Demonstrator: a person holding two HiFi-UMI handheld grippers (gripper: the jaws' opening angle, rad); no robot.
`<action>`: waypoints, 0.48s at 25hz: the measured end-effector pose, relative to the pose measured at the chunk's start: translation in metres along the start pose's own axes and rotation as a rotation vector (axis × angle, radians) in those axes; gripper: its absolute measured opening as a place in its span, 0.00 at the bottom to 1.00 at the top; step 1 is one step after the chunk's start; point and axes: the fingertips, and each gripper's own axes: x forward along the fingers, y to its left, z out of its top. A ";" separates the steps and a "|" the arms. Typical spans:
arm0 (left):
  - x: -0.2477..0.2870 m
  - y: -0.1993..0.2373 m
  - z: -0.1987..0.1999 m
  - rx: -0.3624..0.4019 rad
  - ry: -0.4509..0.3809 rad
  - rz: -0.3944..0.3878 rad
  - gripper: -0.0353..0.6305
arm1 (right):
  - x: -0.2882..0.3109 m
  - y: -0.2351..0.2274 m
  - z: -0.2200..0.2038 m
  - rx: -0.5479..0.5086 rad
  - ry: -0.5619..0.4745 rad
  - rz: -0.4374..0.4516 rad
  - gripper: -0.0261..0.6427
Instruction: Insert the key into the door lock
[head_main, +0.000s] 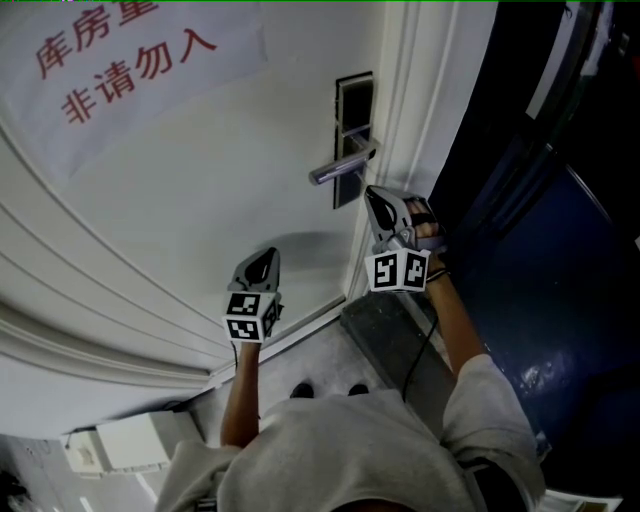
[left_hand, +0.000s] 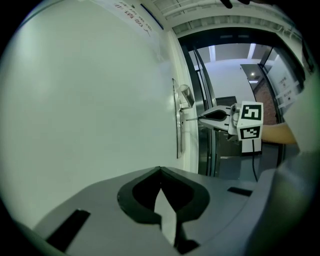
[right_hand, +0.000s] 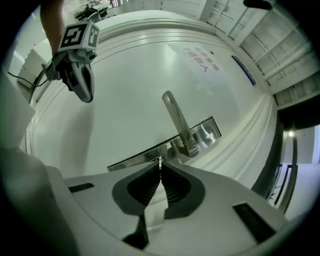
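A silver lock plate (head_main: 354, 128) with a lever handle (head_main: 340, 166) sits on the white door (head_main: 200, 200). Just below the lever, my right gripper (head_main: 373, 194) is shut on a small metal key (right_hand: 160, 160). The key's tip is right at the lower part of the lock plate (right_hand: 150, 152), under the handle (right_hand: 177, 120). In the left gripper view the key (left_hand: 191, 119) points level at the plate (left_hand: 177, 125). My left gripper (head_main: 271, 253) is shut on nothing and hovers close to the door, lower and to the left. It also shows in the right gripper view (right_hand: 82, 82).
A paper sign with red characters (head_main: 110, 60) is stuck on the door's upper left. The white door frame (head_main: 415, 100) runs beside the lock, with a dark blue surface (head_main: 560, 250) past it. A dark threshold (head_main: 385, 335) and a white box (head_main: 130, 440) lie below.
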 end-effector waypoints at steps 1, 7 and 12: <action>0.000 0.000 0.000 0.001 0.001 0.001 0.08 | 0.002 0.000 0.000 -0.033 -0.004 0.003 0.08; 0.000 0.001 -0.002 0.002 0.006 0.005 0.08 | 0.008 0.004 -0.006 -0.148 -0.009 0.024 0.08; -0.001 0.002 -0.004 -0.002 0.008 0.014 0.08 | 0.011 0.006 -0.005 -0.203 -0.025 0.030 0.08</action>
